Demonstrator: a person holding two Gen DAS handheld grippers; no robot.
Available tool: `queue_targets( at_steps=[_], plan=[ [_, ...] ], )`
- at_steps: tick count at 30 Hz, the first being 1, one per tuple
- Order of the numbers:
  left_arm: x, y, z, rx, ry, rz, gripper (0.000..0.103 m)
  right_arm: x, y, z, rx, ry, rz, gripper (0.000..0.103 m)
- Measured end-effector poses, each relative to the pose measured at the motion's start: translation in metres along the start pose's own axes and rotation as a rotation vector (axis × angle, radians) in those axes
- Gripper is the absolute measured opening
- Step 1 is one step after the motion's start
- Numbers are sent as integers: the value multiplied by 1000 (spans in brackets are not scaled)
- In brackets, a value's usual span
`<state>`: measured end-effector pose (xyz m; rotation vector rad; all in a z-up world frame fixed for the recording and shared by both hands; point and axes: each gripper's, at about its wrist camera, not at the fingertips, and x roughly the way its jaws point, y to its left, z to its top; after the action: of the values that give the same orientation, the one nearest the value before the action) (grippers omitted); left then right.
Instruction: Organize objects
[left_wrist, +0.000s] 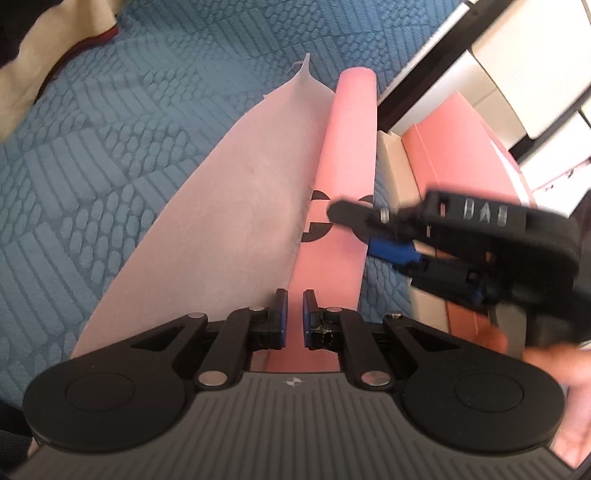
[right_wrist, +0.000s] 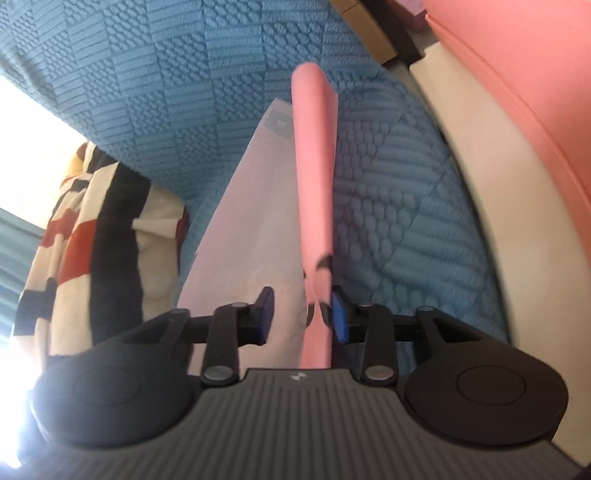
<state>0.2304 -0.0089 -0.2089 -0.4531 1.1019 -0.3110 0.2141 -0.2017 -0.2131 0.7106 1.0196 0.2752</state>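
Blue quilted bedspread (left_wrist: 110, 155) carries a pale pink cloth sheet (left_wrist: 221, 221), with a striped cream, black and red fabric (right_wrist: 92, 229) at its left edge. The sheet's salmon-pink rolled edge (left_wrist: 343, 155) runs up the middle. The left gripper (left_wrist: 294, 317) is closed on the salmon-pink fold. The right gripper (right_wrist: 303, 314) straddles the roll, jaws parted, one pad touching it.

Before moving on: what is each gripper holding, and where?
Left gripper is shut on the near end of the pink sheet. Right gripper has its edge between open jaws, not clamped.
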Motion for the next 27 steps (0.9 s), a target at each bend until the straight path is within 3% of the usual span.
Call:
queue_targets(
  at_steps=[6, 8, 21, 25, 27],
  plan=[
    [0, -2, 0, 0, -12, -3, 10, 1, 0, -9, -8, 28, -8, 14],
    [1, -3, -1, 0, -15, -2, 10, 0, 0, -8, -8, 23, -23, 6],
    [-6, -14, -2, 58, -49, -71, 11, -4, 5, -12, -35, 6, -72, 6],
    [-5, -22, -2, 81, -48, -73, 34, -5, 4, -12, -14, 5, -73, 6],
    [-4, -24, -5, 91, -44, -72, 35, -7, 4, -13, -10, 3, -82, 6]
  ],
)
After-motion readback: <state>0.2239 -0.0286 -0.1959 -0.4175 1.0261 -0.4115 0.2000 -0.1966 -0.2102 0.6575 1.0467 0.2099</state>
